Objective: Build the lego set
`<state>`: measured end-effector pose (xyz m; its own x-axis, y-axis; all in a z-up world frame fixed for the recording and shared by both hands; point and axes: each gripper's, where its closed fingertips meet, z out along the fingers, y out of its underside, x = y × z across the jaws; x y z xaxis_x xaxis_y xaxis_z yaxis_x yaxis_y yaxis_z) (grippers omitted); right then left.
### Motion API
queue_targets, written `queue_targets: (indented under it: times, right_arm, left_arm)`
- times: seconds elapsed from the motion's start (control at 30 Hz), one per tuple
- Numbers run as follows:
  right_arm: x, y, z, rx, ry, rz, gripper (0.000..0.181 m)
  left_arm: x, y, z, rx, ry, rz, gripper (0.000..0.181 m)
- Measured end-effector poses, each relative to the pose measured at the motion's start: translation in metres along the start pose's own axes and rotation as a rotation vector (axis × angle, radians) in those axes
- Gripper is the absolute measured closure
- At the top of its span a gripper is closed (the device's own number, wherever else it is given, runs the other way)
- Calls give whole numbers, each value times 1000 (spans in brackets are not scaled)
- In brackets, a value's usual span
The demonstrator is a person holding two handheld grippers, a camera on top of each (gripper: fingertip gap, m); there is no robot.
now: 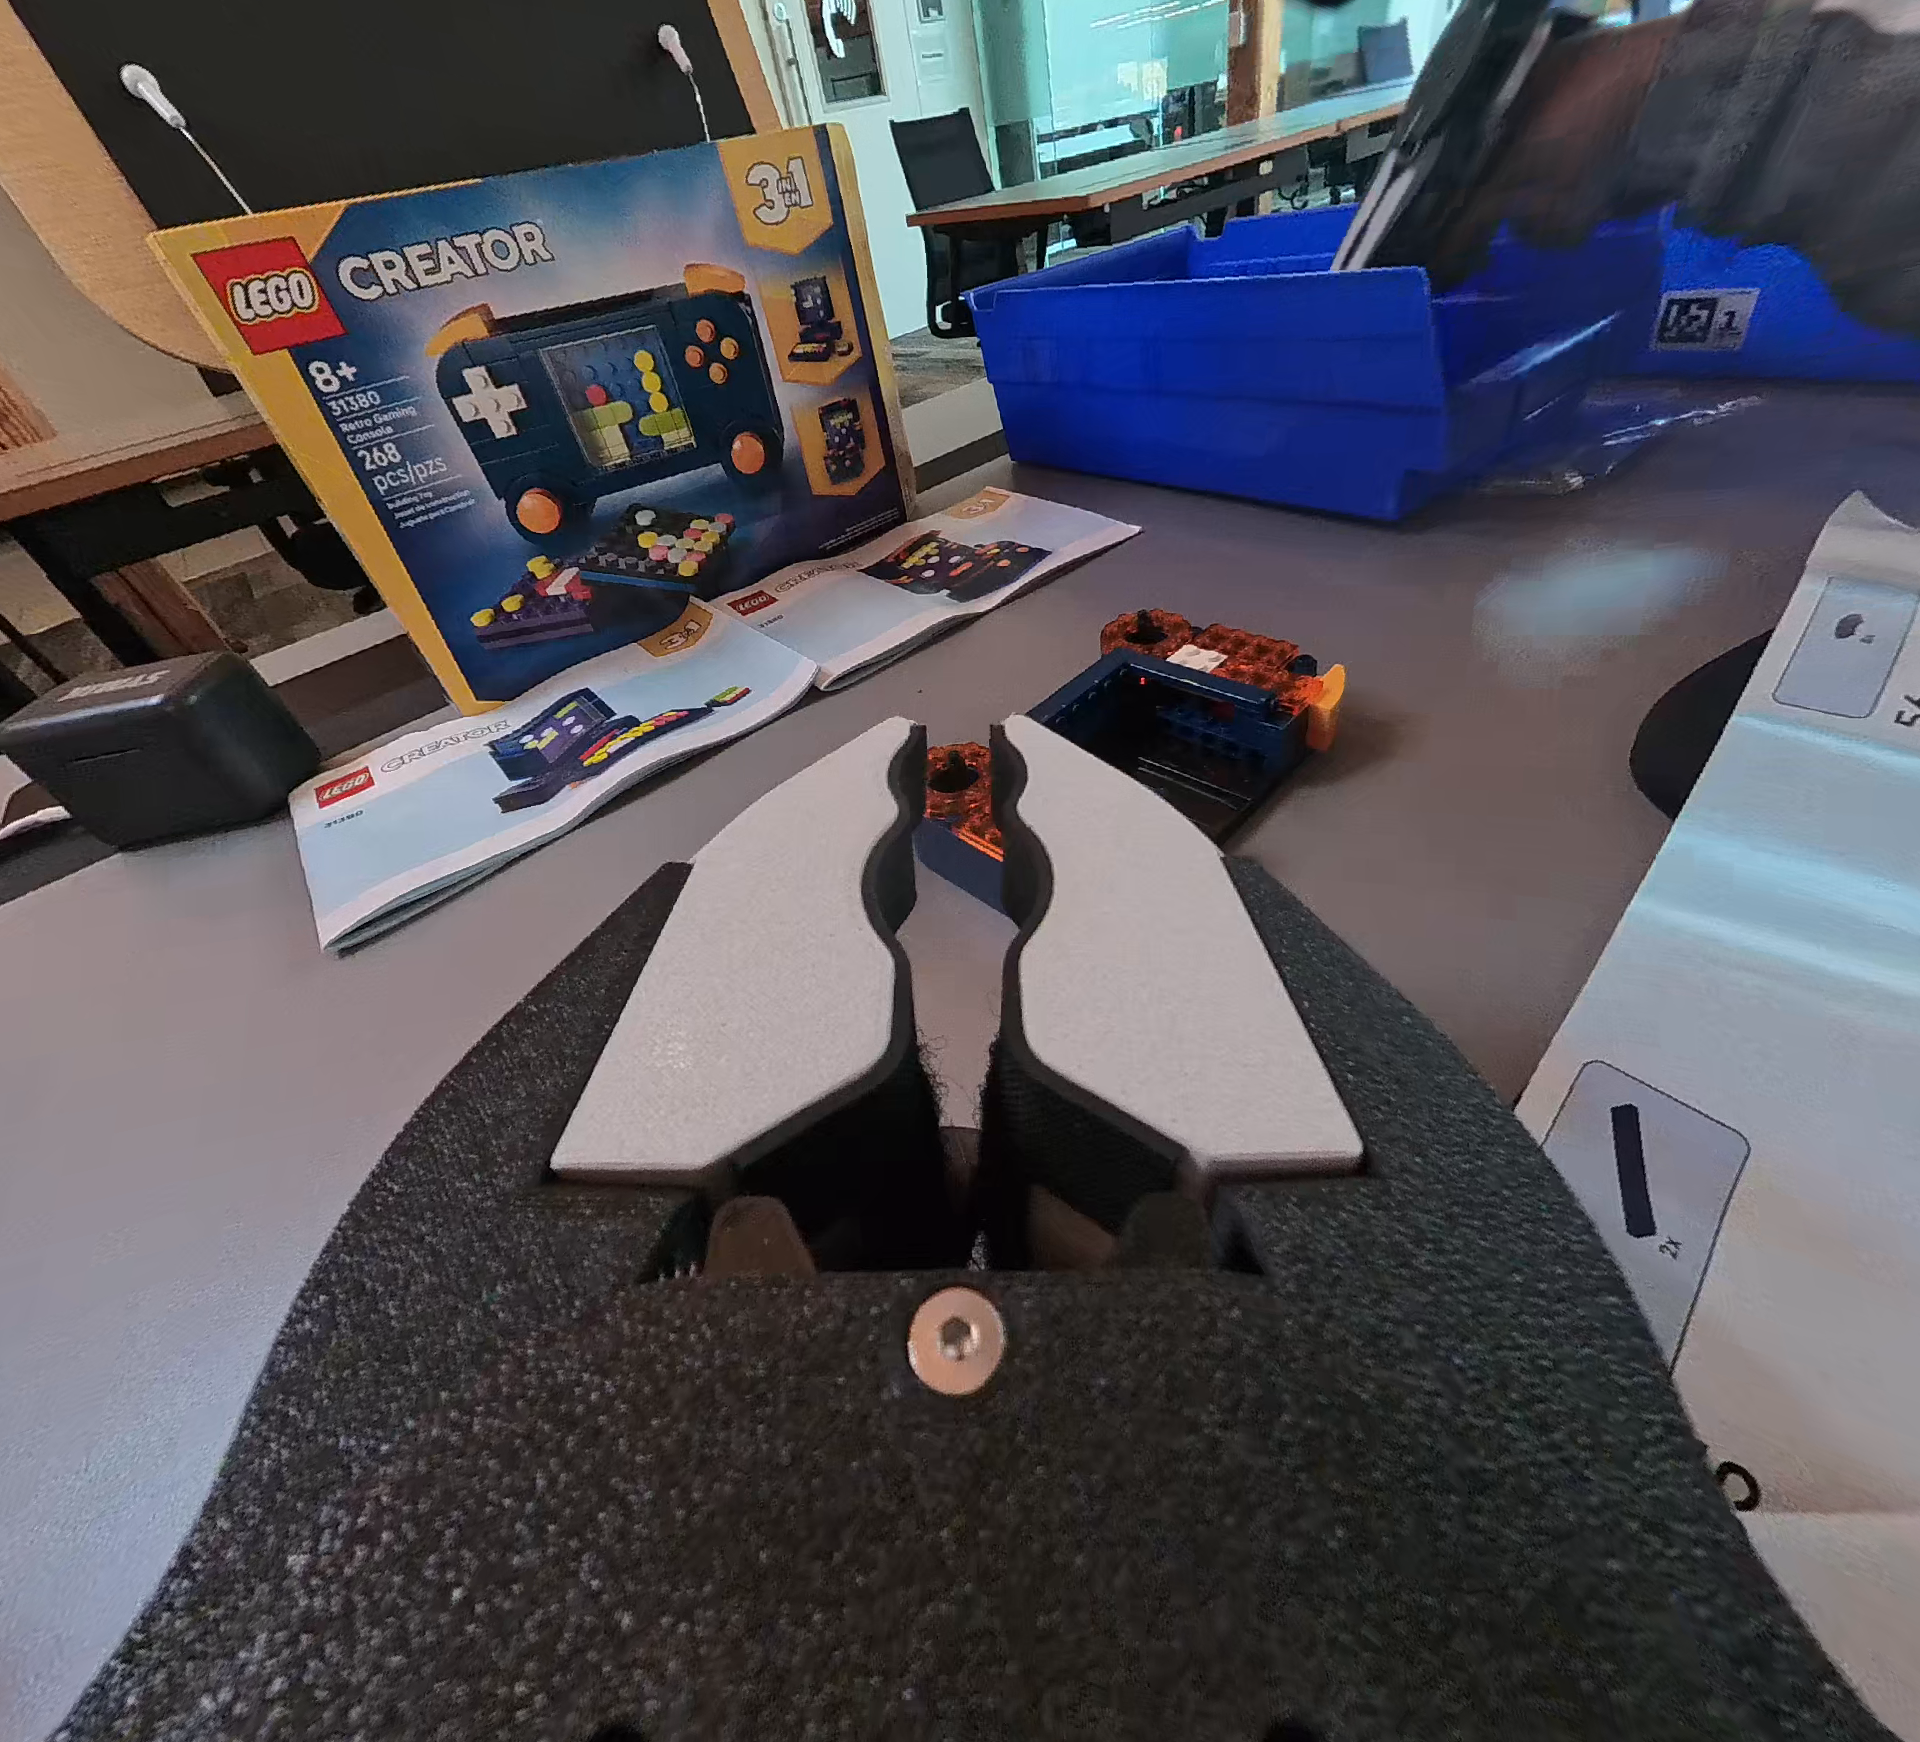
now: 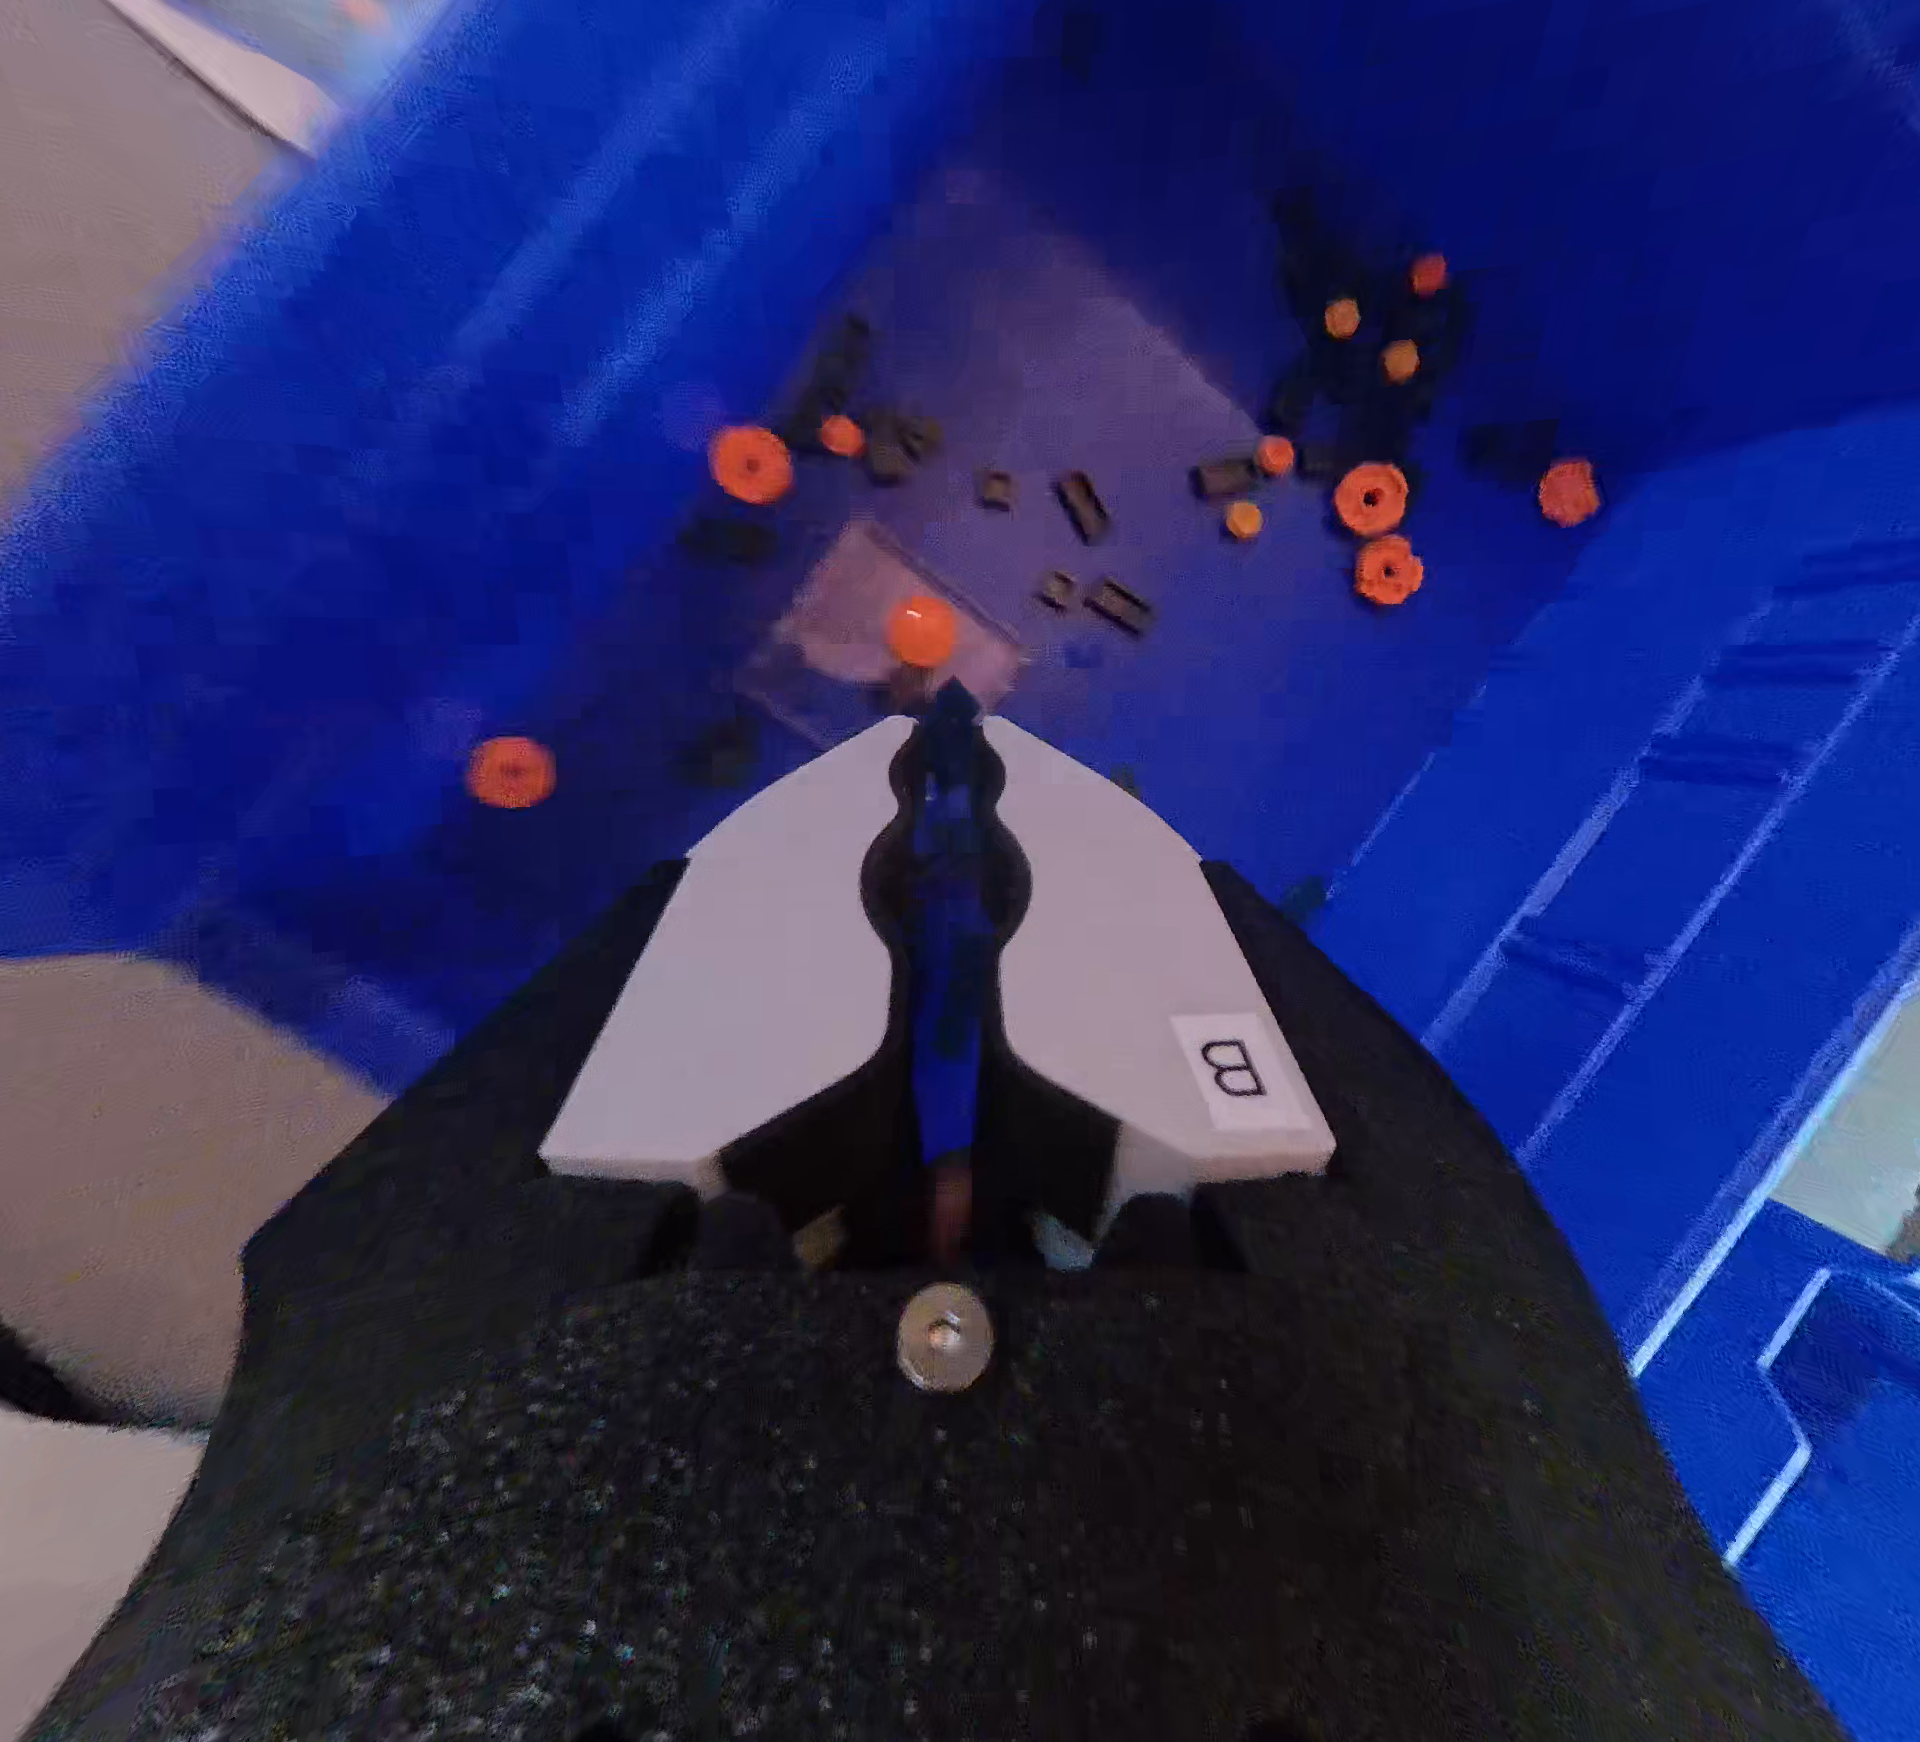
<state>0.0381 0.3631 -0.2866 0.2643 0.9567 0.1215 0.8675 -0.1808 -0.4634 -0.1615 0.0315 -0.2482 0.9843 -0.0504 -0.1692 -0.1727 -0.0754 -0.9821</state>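
Presently, the left hand-held gripper rests low over the worktop, its fingers drawn close on the orange-topped end of the partial build, which lies just in front of the booklets and the box. The right hand-held gripper is down inside the blue bin, pressed nearly together on a thin dark blue piece; its exact form is blurred. Loose parts, orange rounds and dark bits, are scattered on the bin floor.

Judgement: the parts are light, rigid and smooth, so likely to slip or twist in the pinch. The build looks only press-fitted; hold it by its dark blue walls, not by the protruding orange trim.
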Motion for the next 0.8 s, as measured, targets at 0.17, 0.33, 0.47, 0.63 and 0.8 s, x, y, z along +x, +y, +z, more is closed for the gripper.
queue_targets:
  times: [0.17,0.33,0.47,0.63,0.8]
  right_arm:
    - [-159,-37,-74,299,-370,-295,174]
    - [-230,8,-18,81,-419,-484,174]
    - [-233,28,11,-16,-425,-485,171]
    - [-230,24,-9,75,-478,-470,161]
    - [-165,1,-61,287,-428,-302,161]
  left_arm:
    - [-1,0,0,-4,-2,-9,170]
    - [-1,0,0,-2,-2,-9,170]
    - [-1,0,0,-2,-2,-6,170]
    - [-2,0,-1,2,-5,-19,170]
    - [-3,0,-1,5,-7,-31,170]
